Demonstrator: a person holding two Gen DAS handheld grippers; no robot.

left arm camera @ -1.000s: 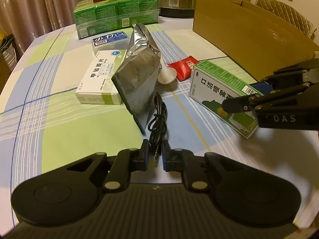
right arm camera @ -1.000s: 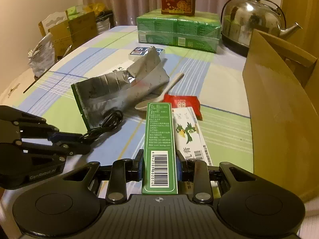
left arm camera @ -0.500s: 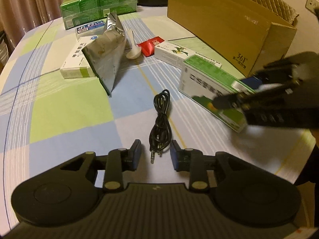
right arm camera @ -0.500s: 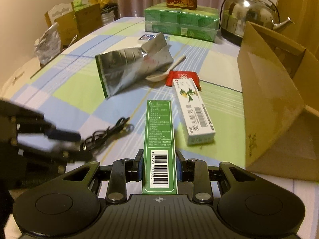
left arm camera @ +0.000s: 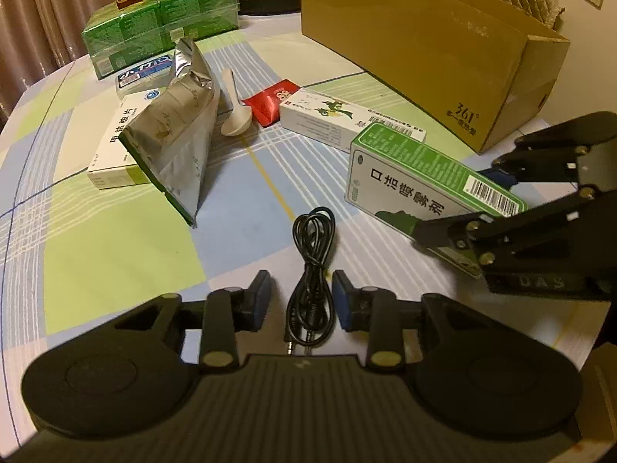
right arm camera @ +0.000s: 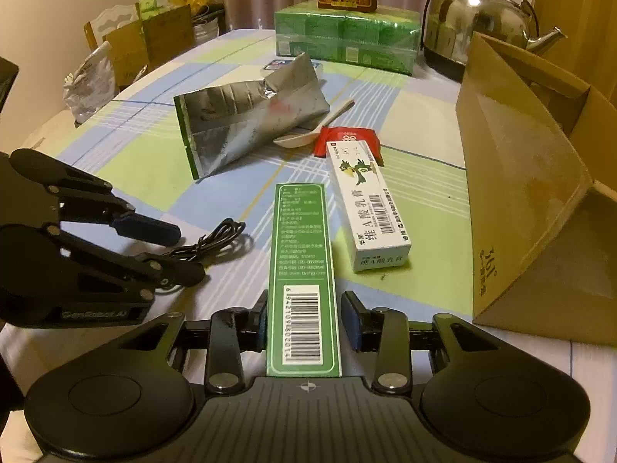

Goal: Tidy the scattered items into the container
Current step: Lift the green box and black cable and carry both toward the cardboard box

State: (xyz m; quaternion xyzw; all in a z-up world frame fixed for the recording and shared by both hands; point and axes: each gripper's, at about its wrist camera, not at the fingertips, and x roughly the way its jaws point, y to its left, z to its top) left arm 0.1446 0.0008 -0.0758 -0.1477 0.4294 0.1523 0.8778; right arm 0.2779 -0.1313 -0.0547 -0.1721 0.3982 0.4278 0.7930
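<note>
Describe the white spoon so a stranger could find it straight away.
Start at the big brown cardboard box on the checked tablecloth. In front of it sits a crumpled silver foil bag beside a flat red packet. The white plastic spoon lies between them, the only rounded utensil there.

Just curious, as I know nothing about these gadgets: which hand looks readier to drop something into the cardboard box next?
The right tool, probably. It already grips the green box, and the cardboard box stands on its side. The left tool is open around the black cable, not gripping it.
</note>
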